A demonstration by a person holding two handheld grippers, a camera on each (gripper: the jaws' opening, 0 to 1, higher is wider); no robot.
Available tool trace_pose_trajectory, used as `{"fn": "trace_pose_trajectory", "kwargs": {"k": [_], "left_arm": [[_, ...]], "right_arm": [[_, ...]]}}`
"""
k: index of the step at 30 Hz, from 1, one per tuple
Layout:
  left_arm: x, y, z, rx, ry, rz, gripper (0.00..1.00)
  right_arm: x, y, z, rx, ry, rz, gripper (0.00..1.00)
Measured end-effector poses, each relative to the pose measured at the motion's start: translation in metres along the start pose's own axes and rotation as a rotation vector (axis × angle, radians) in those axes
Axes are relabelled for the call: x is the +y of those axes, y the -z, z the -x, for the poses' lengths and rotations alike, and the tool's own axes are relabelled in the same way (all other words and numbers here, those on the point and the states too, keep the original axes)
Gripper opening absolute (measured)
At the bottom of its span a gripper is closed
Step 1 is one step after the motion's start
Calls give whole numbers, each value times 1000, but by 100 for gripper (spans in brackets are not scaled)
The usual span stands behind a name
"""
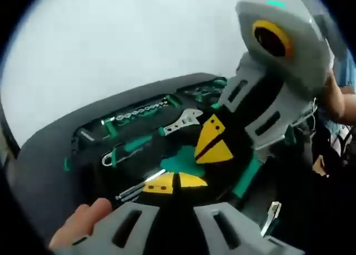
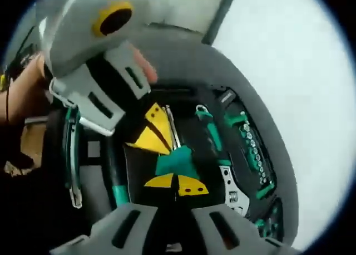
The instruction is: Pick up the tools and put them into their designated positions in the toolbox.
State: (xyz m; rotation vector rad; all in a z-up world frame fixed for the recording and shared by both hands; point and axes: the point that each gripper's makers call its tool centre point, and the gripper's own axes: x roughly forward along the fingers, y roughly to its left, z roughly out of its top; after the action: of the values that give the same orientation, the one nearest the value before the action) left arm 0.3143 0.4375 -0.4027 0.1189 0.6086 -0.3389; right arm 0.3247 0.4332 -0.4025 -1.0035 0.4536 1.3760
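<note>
Right gripper view: left hand-held gripper (image 2: 151,133) over toolbox (image 2: 278,160)

toolbox (image 1: 50,155): wrench (image 1: 182,121) in tray | sockets (image 1: 142,110) behind it | pliers (image 1: 125,150) apparently in front

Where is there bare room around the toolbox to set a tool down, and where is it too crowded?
Free: the white table beyond the toolbox rim, and the same white surface past the socket row side. Crowded: the tray middle, where both grippers' yellow tips meet over a teal-handled tool, with the adjustable wrench and sockets beside it.
</note>
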Motion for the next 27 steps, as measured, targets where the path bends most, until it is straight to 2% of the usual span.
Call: {"fn": "trace_pose_trajectory", "kwargs": {"k": [1, 2, 6, 9, 11, 14, 16, 17, 19, 20, 21, 22, 23, 24, 25, 26, 27], "left_arm": [[-1, 0, 1, 11, -4, -27, 3], [-3, 0, 2, 8, -12, -40, 3], [0, 3, 4, 8, 10, -8, 2], [-4, 5, 5, -16, 8, -40, 1], [-4, 6, 5, -25, 1, -40, 1], [-4, 5, 4, -46, 0, -25, 1], [-4, 4, 4, -47, 4, -26, 1], [-4, 3, 3, -28, 8, -21, 1], [-5, 5, 1, 41, 13, -20, 0], [-4, 14, -19, 88, -18, 54, 0], [-1, 15, -23, 126, -4, 27, 0], [-2, 12, -21, 123, 5, -20, 0], [-5, 9, -1, 131, -1, -24, 0], [-4, 8, 1, 127, -26, -60, 1], [-2, 5, 2, 90, -48, -84, 2], [0, 6, 4, 60, -75, -95, 2], [2, 9, 12, 41, -93, -86, 2]], "right_arm": [[1, 1, 1, 0, 7, 3, 0], [2, 2, 2, -14, 25, 42, 0], [1, 2, 2, -48, 56, 9, 0], [1, 1, 5, -105, 147, 49, 0], [3, 3, 6, -131, 181, 31, 0], [1, 2, 5, -143, 195, 26, 0], [2, 2, 5, -121, 178, 45, 0], [3, 3, 5, -86, 162, 78, 0], [4, 2, 4, -62, 162, 106, 0], [9, 2, 0, -49, 147, 193, 0], [13, 4, 0, -33, 154, 166, 0], [14, 2, 0, -44, 171, 168, 0], [11, 2, 0, -79, 187, 158, 0], [7, 0, 0, -137, 198, 54, 0], [5, 1, 2, -167, 177, 37, 0], [3, 9, 6, -145, 171, 68, 0], [-9, 8, 19, -183, 259, 72, 0]]}}
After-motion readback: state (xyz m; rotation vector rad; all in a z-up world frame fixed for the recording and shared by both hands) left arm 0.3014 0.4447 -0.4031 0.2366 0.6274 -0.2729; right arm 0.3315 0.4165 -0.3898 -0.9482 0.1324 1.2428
